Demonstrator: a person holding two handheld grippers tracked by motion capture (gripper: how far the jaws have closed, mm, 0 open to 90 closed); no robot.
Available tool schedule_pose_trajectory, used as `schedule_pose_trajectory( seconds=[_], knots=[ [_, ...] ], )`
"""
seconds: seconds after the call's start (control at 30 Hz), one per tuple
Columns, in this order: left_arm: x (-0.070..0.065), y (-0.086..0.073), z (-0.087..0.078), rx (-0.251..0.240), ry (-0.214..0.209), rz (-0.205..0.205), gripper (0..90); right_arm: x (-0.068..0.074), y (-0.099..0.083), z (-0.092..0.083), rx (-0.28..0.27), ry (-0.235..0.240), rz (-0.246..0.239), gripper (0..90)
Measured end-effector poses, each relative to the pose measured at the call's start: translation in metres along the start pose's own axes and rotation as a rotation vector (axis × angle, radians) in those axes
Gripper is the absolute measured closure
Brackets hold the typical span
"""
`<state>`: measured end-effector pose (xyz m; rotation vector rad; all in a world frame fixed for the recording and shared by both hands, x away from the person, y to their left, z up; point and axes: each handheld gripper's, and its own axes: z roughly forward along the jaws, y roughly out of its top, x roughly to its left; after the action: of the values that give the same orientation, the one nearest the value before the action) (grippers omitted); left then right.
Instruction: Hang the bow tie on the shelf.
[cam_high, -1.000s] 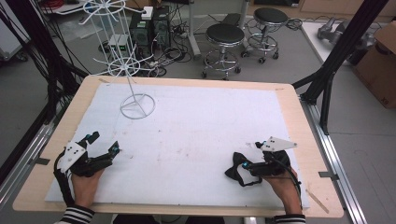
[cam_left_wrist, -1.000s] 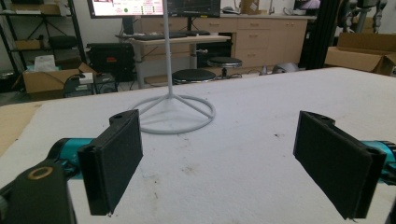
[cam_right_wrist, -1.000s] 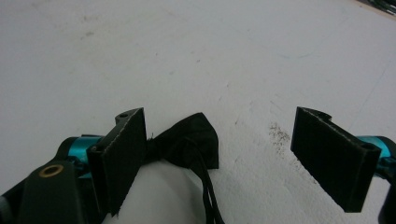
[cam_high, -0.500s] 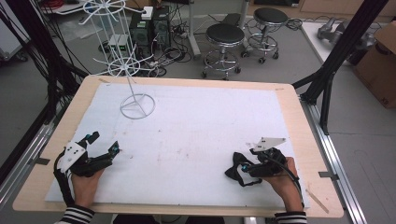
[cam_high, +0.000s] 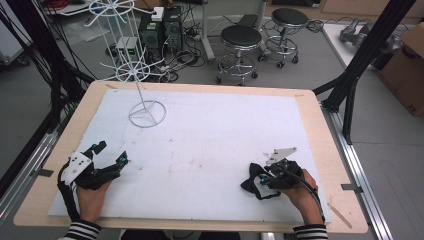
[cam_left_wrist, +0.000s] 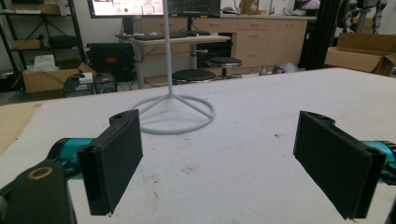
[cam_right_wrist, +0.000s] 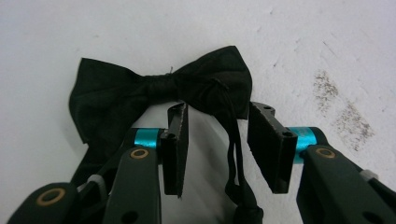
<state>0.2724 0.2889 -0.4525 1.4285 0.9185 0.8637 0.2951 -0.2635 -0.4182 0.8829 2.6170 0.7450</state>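
We have the right gripper (cam_right_wrist: 217, 140) closing narrow around the black bow tie (cam_right_wrist: 159, 88) at five o'clock; our left gripper (cam_high: 107, 161) gapes wide, wire stand (cam_high: 145, 112) at eleven.

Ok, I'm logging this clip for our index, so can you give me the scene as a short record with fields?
Setting: wooden table with a white mat
Object in hand: black bow tie, flat on the mat by the right gripper
Right gripper: fingers have just been closing; the tie's strap runs between them, pads not yet pressing
Left gripper: fingers wide apart, nothing between them
Other item: white wire stand at the mat's far left
Nearest to stand: left gripper
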Motion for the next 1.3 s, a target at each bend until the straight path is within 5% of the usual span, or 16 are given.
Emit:
schedule_pose_trajectory(
  seconds=[0.27,0.5,0.73,1.0,1.3],
  knots=[
    [0.0001,0.0000,0.0001,-0.001,0.000,-0.003,15.9,0.0029,0.0013,0.0039,0.019,-0.001,-0.024,64.8],
    [0.0001,0.0000,0.0001,-0.001,0.000,-0.002,15.9,0.0069,0.0023,0.0037,0.027,-0.022,-0.057,85.0],
    [0.0001,0.0000,0.0000,-0.001,-0.001,-0.001,15.9,0.0092,0.0017,0.0048,0.018,-0.039,-0.041,86.6],
    [0.0000,0.0000,0.0000,0.000,0.000,-0.001,15.9,0.0081,-0.0012,0.0028,-0.055,-0.032,-0.004,86.6],
    [0.0001,0.0000,0.0001,0.000,-0.002,0.002,15.9,0.0067,-0.0058,-0.0048,-0.221,-0.026,0.053,86.6]
  ],
)
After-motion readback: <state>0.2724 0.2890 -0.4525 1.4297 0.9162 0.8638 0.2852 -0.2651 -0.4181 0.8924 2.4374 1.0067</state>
